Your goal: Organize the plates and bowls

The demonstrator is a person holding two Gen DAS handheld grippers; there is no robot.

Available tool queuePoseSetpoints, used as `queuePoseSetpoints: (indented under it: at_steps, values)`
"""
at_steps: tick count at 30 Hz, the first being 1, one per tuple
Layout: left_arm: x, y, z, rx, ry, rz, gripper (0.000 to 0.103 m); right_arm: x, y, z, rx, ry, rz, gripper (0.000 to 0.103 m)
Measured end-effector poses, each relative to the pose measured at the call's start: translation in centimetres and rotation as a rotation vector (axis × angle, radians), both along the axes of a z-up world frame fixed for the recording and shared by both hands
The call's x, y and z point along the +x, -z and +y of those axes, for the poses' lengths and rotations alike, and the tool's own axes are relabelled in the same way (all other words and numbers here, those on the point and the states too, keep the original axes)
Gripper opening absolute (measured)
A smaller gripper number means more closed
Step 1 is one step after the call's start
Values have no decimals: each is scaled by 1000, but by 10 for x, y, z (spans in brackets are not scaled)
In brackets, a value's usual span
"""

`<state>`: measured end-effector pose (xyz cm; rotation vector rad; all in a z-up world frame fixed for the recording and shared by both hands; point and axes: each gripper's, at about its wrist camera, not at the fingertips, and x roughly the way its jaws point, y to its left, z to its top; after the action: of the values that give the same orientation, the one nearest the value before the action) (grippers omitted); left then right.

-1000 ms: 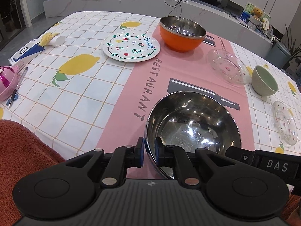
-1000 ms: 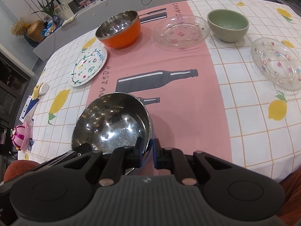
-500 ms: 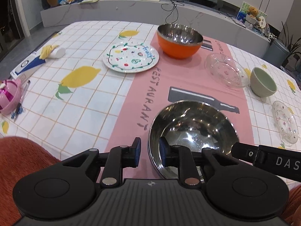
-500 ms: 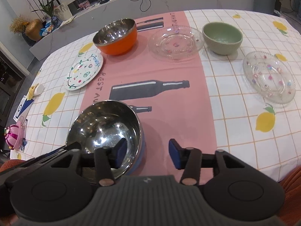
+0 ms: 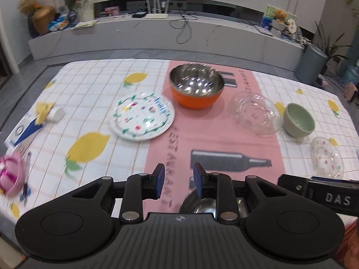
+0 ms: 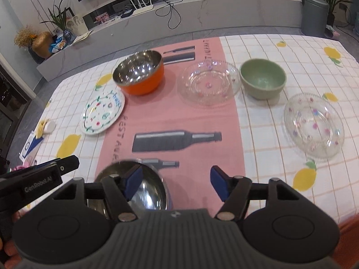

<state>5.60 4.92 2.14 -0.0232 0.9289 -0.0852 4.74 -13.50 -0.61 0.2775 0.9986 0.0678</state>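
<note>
A steel bowl with a blue outside (image 6: 145, 190) sits on the pink runner at the table's near edge; it also shows in the left wrist view (image 5: 202, 204), partly hidden by the fingers. My left gripper (image 5: 178, 180) is open and empty above it. My right gripper (image 6: 175, 182) is open wide and empty, its left finger over the bowl. Farther back are an orange bowl (image 5: 196, 89) (image 6: 140, 76), a painted white plate (image 5: 142, 118) (image 6: 103, 112), a glass plate (image 5: 254, 112) (image 6: 208, 83), a green bowl (image 5: 298, 123) (image 6: 262, 78) and a second glass plate (image 5: 326, 157) (image 6: 314, 125).
At the table's left edge lie a blue-and-white box (image 5: 22, 132), a white cup with a yellow wrapper (image 5: 51, 113), a pen and a pink round object (image 5: 10, 174). A low grey counter (image 5: 179, 33) runs behind the table.
Both grippers let go of the steel bowl's rim, opened and drew back and up. The bowl stays on the runner, now low in both views.
</note>
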Motion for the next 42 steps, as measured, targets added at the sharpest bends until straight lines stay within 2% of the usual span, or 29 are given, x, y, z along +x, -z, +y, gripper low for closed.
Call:
queuePoseSetpoints:
  at_steps: [7, 12, 17, 20, 22, 28, 31, 33, 35, 37, 39, 42]
  values:
    - [61, -5, -2, -31, 45, 20, 33, 60, -9, 2, 5, -16, 4, 68]
    - [106, 3, 1, 8, 39, 24, 33, 109, -7, 8, 12, -29, 10, 67]
    - [151, 7, 12, -76, 29, 35, 33, 160, -4, 12, 30, -27, 29, 66]
    - [174, 13, 12, -86, 28, 45, 33, 187, -1, 18, 35, -29, 26, 65]
    - [188, 21, 12, -81, 12, 52, 33, 206, 5, 22, 37, -26, 43, 57]
    - [218, 54, 23, -145, -48, 102, 32, 241, 35, 35, 30, -29, 103, 44]
    - [225, 66, 24, -151, -65, 117, 32, 253, 48, 36, 23, -20, 129, 36]
    - [229, 72, 26, -163, -73, 134, 32, 258, 55, 37, 37, -17, 145, 34]
    - [232, 75, 28, -177, -79, 145, 29, 262, 61, 38, 47, -15, 161, 28]
    - [235, 76, 28, -176, -87, 152, 19, 265, 65, 40, 61, -11, 175, 22]
    - [235, 76, 28, -174, -92, 153, 15, 265, 68, 41, 67, -5, 182, 17]
    - [236, 76, 30, -176, -114, 163, 8, 264, 67, 42, 62, 6, 177, 16]
